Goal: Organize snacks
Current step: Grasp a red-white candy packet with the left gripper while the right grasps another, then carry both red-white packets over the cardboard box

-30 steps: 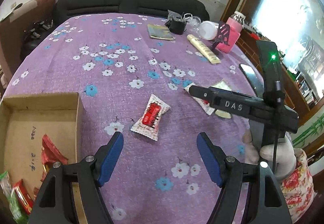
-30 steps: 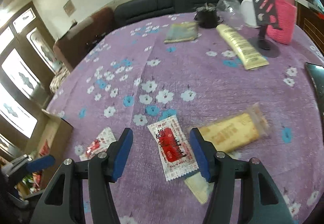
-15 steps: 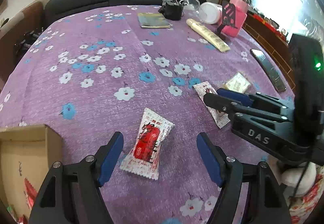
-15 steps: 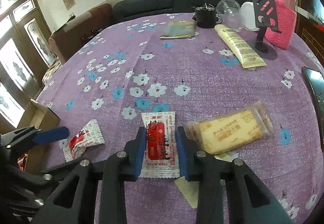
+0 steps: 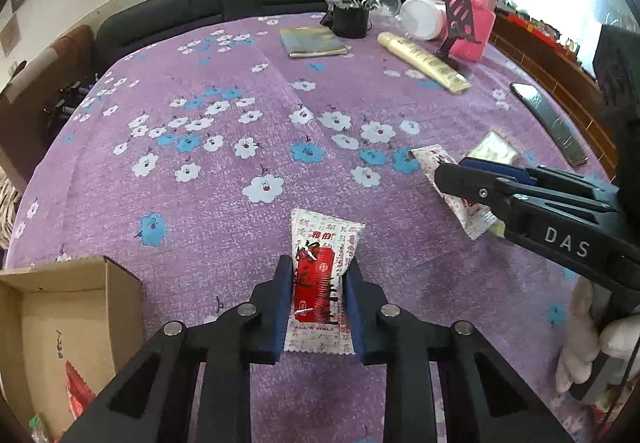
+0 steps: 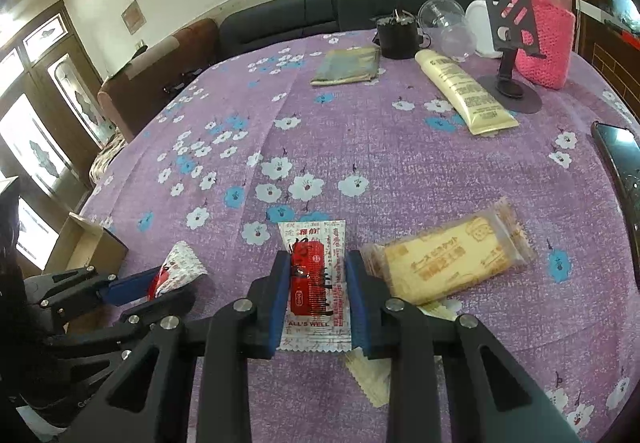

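My left gripper (image 5: 318, 289) is shut on a red-and-white snack packet (image 5: 320, 275) on the purple flowered tablecloth. My right gripper (image 6: 316, 283) is shut on a second red-and-white packet (image 6: 314, 275). In the left wrist view the right gripper (image 5: 452, 173) comes in from the right over its packet (image 5: 436, 159). In the right wrist view the left gripper (image 6: 160, 285) holds its packet (image 6: 176, 271) at lower left. A yellow biscuit pack (image 6: 448, 263) lies just right of my right gripper. An open cardboard box (image 5: 60, 327) holding snacks stands at the left.
At the far side lie a cream tube (image 6: 464, 95), a black phone stand (image 6: 510, 59), a pink-sleeved bottle (image 6: 546, 15), a black cup (image 6: 398, 35), a flat greenish pouch (image 6: 348, 65) and clear containers. A phone (image 6: 620, 159) lies at the right edge.
My left gripper moved forward and shut on its packet. My right gripper closed fully on its packet. The box slid toward the lower left of the left wrist view.
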`<state>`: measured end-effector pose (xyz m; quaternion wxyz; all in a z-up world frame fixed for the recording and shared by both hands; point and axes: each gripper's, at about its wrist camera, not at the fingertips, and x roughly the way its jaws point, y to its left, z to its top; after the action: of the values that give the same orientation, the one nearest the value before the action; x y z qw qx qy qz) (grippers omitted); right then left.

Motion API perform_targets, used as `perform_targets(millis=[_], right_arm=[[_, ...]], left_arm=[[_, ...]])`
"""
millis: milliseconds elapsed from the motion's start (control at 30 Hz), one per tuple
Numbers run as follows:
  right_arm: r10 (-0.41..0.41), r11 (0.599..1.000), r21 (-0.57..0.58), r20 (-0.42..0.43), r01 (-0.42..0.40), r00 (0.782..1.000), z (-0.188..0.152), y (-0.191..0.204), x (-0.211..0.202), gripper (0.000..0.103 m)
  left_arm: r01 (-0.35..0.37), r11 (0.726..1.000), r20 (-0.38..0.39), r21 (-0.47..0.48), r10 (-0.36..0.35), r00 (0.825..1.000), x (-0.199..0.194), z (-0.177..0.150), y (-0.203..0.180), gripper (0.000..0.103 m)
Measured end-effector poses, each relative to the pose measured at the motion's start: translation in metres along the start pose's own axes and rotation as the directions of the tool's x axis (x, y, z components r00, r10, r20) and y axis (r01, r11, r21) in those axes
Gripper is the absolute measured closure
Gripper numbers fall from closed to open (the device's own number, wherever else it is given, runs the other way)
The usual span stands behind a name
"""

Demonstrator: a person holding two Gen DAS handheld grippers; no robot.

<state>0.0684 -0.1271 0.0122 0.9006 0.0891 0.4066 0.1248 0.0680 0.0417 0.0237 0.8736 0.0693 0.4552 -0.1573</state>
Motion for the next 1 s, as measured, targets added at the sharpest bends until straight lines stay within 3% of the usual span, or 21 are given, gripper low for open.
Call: perform_targets(millis=[300,533,767,1000], right_arm=[[0.034,0.999,0.011,0.023,-0.034,0.999,0.002,0.003,-0.010,0.076],[0.073,0.997,0.009,0.042,-0.073,0.996,0.004,0.011,-0.022,0.076],[0.097,0.995,-0.013,0.044,-0.097,0.994,-0.002,0.031,-0.032,0.076],[0.143,0.989,-0.031,0.014,-0.142,0.990,-0.017,0.069,-0.050,0.076]], left_arm=[[0.057,0.996,0.066,-0.068,-0.052,0.996,-0.039,-0.010,0.003,0.079],[0.108,0.978,0.167,-0.179,-0.078,0.983,-0.104,-0.031,0.020,0.079],[0.041,0.966,0.255,-0.255,0.026,0.967,-0.169,-0.060,0.060,0.078],[-0.070,0.943,0.273,-0.324,0.165,0.948,-0.208,-0.094,0.123,0.078]])
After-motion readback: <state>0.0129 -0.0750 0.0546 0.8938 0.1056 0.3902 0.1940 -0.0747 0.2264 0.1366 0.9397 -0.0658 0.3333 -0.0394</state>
